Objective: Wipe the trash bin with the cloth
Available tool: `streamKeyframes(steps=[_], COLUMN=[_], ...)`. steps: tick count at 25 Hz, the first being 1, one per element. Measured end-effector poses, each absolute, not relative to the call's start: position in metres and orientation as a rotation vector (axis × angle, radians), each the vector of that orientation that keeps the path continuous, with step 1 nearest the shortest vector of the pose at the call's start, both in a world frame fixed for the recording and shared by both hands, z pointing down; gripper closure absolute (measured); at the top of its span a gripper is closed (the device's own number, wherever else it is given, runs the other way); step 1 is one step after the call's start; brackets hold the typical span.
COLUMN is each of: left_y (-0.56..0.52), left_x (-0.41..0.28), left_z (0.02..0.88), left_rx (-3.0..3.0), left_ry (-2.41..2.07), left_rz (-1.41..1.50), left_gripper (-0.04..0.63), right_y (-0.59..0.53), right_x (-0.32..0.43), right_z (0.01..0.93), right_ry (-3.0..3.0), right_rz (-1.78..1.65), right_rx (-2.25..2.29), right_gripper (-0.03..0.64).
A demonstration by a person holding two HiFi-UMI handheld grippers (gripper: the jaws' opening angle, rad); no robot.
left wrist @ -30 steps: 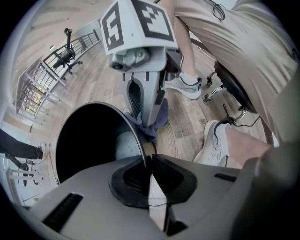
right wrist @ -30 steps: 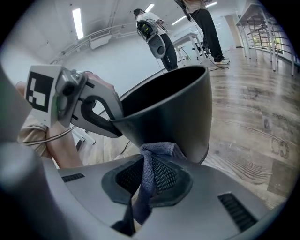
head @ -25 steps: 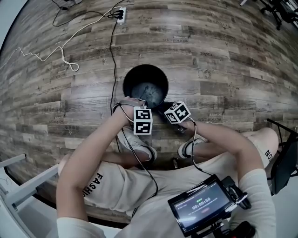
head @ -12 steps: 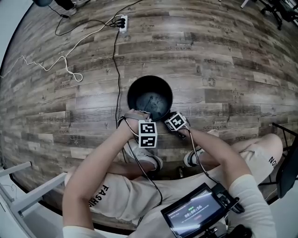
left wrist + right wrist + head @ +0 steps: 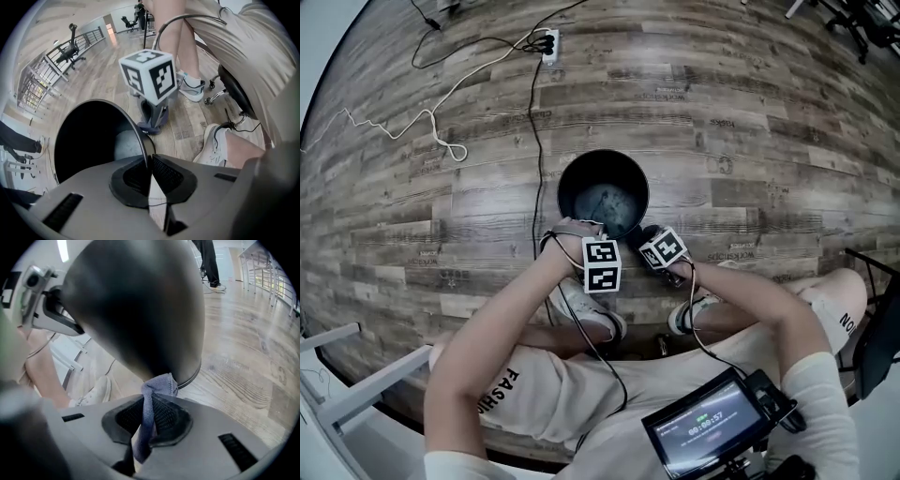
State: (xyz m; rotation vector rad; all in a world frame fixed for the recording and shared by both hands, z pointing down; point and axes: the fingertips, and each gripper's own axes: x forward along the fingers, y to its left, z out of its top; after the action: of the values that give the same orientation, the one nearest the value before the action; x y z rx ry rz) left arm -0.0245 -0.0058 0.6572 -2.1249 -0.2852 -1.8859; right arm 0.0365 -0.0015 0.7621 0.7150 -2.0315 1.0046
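Observation:
The black round trash bin (image 5: 603, 194) stands on the wood floor in front of the person's feet. My left gripper (image 5: 149, 171) points straight down and is shut on the near rim of the bin (image 5: 140, 136). My right gripper (image 5: 150, 416) is shut on a blue-grey cloth (image 5: 157, 390). The bunched end of the cloth presses against the bin's dark outer wall (image 5: 140, 305), low down near the base. In the head view both marker cubes sit at the bin's near side, the left (image 5: 602, 265) and the right (image 5: 664, 249). The left gripper view shows the cloth (image 5: 152, 124) under the right cube.
A power strip (image 5: 546, 42) with black cables lies far back, and a white cable (image 5: 394, 122) snakes at the left. The person's white shoes (image 5: 591, 314) (image 5: 689, 314) are just behind the bin. A screen device (image 5: 712, 427) sits at the lap, a chair (image 5: 872, 319) at the right.
The right gripper with the cloth has sunk a little along the bin's outer wall. The left gripper has kept its hold on the rim.

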Motion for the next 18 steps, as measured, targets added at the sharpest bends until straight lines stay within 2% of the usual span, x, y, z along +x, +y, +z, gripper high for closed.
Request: streamKeyframes(steps=[11, 18], left_y=[-0.006, 0.005], left_x=[-0.007, 0.003], left_z=[0.656, 0.636], left_rx=[-2.323, -2.429], left_ry=[0.021, -0.142], left_rz=[-2.091, -1.960], left_gripper=[0.565, 0.549], right_y=[0.012, -0.006], right_x=[0.039, 0.030], right_z=[0.627, 0.606], right_ry=[-2.242, -2.288], right_rz=[1.098, 1.072], right_rx=[0.741, 0.792], right_gripper=[0.583, 0.583])
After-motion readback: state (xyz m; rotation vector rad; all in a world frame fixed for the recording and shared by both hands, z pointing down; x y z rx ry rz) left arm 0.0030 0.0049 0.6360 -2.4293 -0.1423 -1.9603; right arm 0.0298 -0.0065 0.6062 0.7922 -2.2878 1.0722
